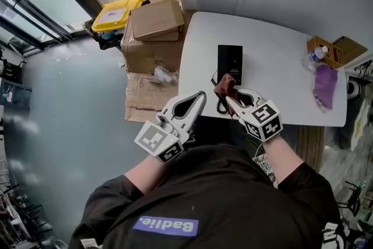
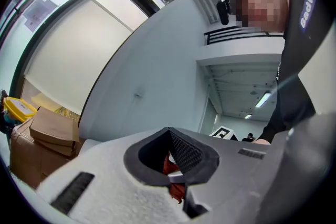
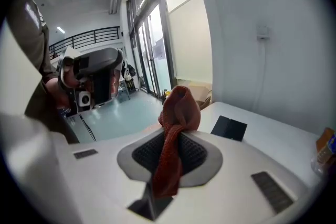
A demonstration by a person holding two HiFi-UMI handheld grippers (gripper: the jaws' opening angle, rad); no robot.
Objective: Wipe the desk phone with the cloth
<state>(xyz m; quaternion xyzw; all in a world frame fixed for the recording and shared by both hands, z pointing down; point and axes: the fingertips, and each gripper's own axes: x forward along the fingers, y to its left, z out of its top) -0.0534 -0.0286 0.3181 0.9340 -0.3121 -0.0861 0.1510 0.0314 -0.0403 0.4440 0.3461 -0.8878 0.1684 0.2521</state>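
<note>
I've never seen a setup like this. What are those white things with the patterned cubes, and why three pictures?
There is no robot: a person holds a two-jawed tool in each hand, and the cubes are part of them. One picture comes from a camera on the person's head, looking down; the other two come from cameras riding on each tool. On the white table lie a black desk phone, a bottle and something purple. The right tool is clamped on a reddish-brown cloth close to the phone. The left tool is shut and holds nothing.
</note>
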